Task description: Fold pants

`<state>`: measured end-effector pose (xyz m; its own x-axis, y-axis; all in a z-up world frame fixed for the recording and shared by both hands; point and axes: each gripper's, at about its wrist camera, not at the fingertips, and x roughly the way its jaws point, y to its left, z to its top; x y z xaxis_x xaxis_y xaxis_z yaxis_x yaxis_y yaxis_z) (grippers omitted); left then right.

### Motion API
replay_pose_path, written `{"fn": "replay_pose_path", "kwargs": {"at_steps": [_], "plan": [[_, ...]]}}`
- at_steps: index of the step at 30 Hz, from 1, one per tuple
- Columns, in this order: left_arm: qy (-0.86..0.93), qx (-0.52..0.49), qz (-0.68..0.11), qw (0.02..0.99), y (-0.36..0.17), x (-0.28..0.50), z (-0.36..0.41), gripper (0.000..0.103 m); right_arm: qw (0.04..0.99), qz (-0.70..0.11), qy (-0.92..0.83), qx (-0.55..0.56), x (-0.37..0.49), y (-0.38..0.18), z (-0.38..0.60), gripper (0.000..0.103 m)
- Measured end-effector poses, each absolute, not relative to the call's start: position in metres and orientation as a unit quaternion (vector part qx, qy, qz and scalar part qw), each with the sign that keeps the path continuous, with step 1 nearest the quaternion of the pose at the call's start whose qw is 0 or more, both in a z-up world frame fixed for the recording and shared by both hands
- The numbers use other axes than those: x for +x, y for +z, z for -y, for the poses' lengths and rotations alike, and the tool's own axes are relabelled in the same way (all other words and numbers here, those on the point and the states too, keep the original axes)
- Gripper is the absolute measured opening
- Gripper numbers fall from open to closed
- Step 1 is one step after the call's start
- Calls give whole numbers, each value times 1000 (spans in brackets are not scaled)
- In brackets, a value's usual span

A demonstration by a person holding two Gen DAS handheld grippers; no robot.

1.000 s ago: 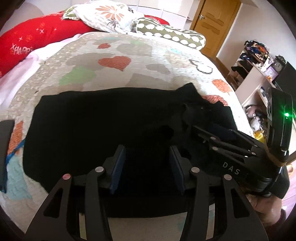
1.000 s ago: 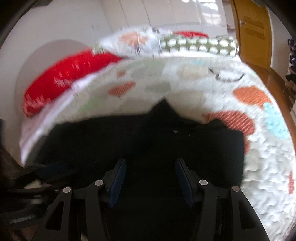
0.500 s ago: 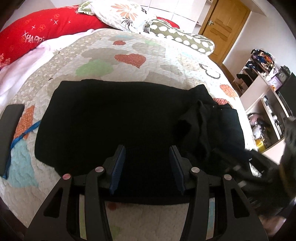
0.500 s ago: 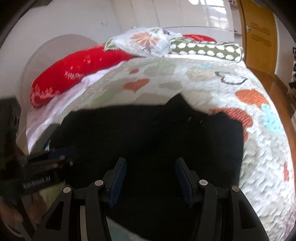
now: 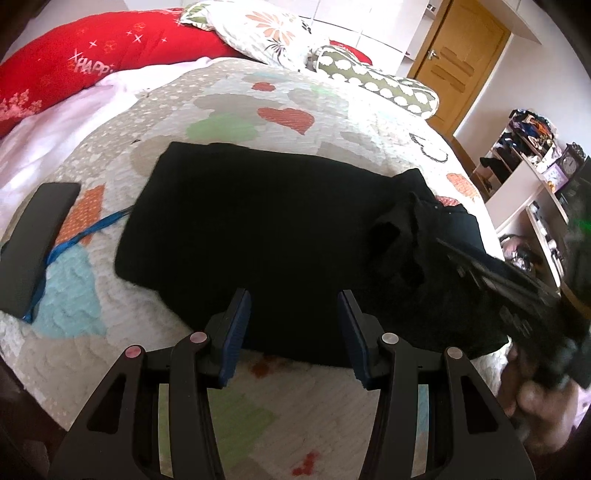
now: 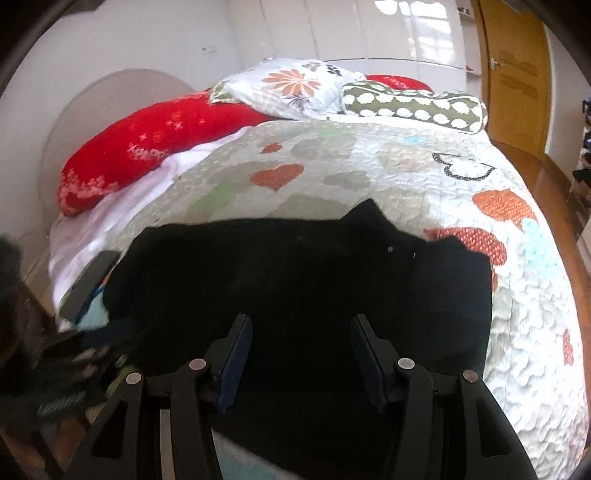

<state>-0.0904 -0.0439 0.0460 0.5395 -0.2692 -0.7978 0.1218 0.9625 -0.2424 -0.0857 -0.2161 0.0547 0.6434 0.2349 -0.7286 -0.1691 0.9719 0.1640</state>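
The black pants (image 5: 280, 236) lie folded in a broad band across the heart-patterned quilt (image 5: 258, 110), with a bunched, rumpled end at the right (image 5: 417, 236). My left gripper (image 5: 293, 293) hovers open over the pants' near edge, nothing between its blue pads. In the right wrist view the pants (image 6: 303, 273) fill the middle, and my right gripper (image 6: 301, 318) stands open above them, holding nothing. The right gripper (image 5: 491, 280) also shows blurred at the right of the left wrist view, in a hand. The left gripper (image 6: 85, 350) is a blur at the lower left.
A flat black device (image 5: 33, 240) with a blue strap (image 5: 85, 236) lies on the quilt left of the pants. Red (image 5: 92, 62), floral (image 5: 266, 33) and green dotted (image 5: 376, 85) pillows line the far side. Cluttered shelves (image 5: 528, 177) and a wooden door (image 5: 461, 62) stand at the right.
Both grippers have drawn back from the pants. In the left wrist view the right gripper slid off the rumpled end to the right edge, and quilt now shows below the near hem.
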Motion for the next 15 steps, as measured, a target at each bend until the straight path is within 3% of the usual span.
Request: {"fn": "replay_pose_path", "kwargs": {"at_steps": [6, 15], "plan": [[-107, -86, -464, 875, 47, -97, 31, 48, 894, -434, 104, 36, -58, 36, 203, 54], [-102, -97, -458, 878, 51, -99, 22, 48, 898, -420, 130, 16, -80, 56, 187, 53]]}}
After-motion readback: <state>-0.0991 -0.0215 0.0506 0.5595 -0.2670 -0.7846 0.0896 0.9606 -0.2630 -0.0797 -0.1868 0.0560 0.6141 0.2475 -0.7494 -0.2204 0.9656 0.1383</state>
